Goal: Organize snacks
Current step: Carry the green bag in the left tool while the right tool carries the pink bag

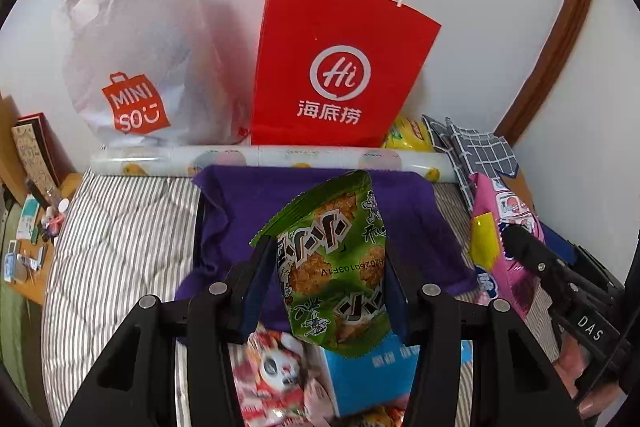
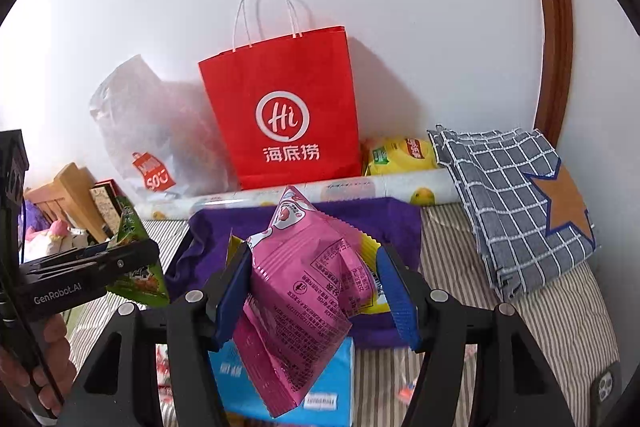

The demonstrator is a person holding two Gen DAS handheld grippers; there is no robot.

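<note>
Left tongs [image 1: 328, 267] gripped green snack bag [image 1: 332, 267] | right tongs [image 2: 312, 279] gripped pink snack bag [image 2: 300, 291] | purple bin [image 1: 408, 211] sat just behind both, mid-frame

My green snack bag [image 1: 334, 263] hides most of the blue box [image 1: 372, 375] beneath it. The panda packet [image 1: 276, 379] is blurred, its print unreadable. The yellow packet [image 2: 400, 155] sits half behind the red bag [image 2: 284, 111]. A phone [image 2: 606, 393] is cut off at the frame edge.
</note>
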